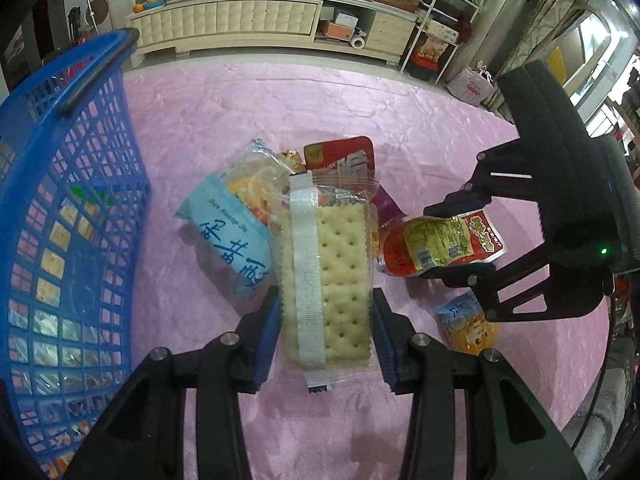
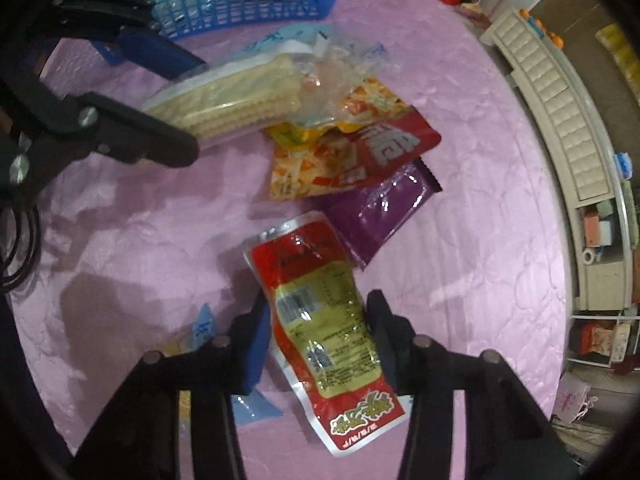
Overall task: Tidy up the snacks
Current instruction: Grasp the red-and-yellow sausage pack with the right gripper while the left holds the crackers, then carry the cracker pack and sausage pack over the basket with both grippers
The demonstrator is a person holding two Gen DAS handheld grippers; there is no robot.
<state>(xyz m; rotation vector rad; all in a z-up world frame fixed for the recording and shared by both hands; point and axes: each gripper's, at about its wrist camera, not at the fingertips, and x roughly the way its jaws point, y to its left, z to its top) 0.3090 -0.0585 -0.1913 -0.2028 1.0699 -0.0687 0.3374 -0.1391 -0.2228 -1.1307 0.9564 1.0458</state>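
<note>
My left gripper is shut on a clear pack of pale crackers, held above the pink tablecloth; the pack also shows in the right wrist view. My right gripper is shut on a red and yellow pouch, which also shows in the left wrist view. A blue mesh basket with several snacks inside stands at the left. A pile of snacks lies between: a light blue pack, a red packet, a purple packet.
A small orange and blue snack lies on the cloth under my right gripper. A white low cabinet stands beyond the table's far edge. The tablecloth is pink and wrinkled.
</note>
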